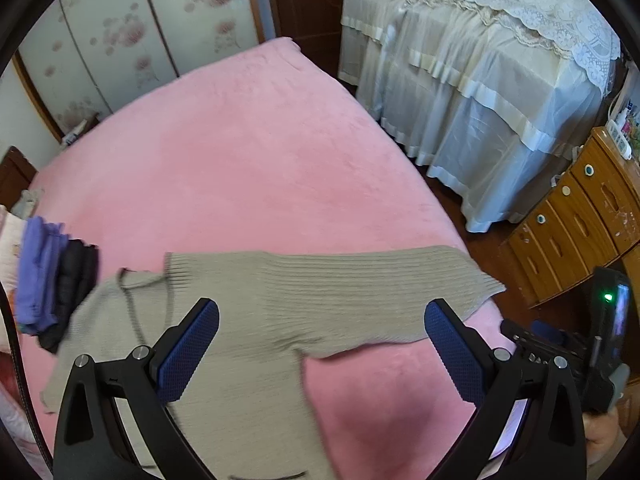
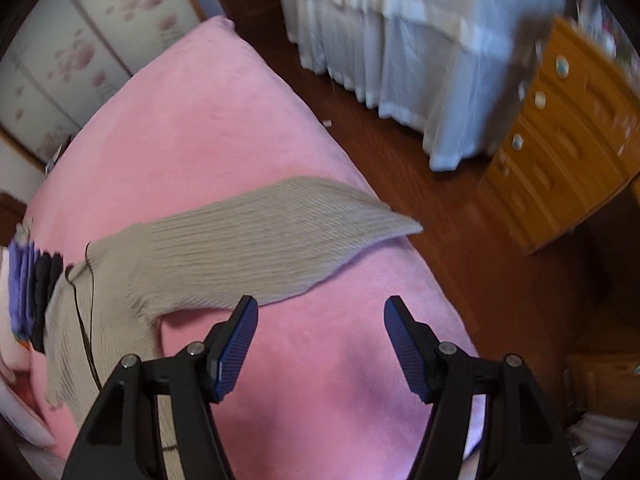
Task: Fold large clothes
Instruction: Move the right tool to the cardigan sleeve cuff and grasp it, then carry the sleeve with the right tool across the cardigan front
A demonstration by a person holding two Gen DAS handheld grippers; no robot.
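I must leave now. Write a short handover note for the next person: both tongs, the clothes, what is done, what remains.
Left tongs: open, empty, above the beige sweater.
Right tongs: open, empty, over bare pink blanket beside the sleeve.
Sweater lies spread on the bed, one sleeve stretched toward the bed edge. A stack of clothes, purple and dark, sits near its collar.
Done: sweater laid out. Left: the whole fold; I suggest the sleeve first.
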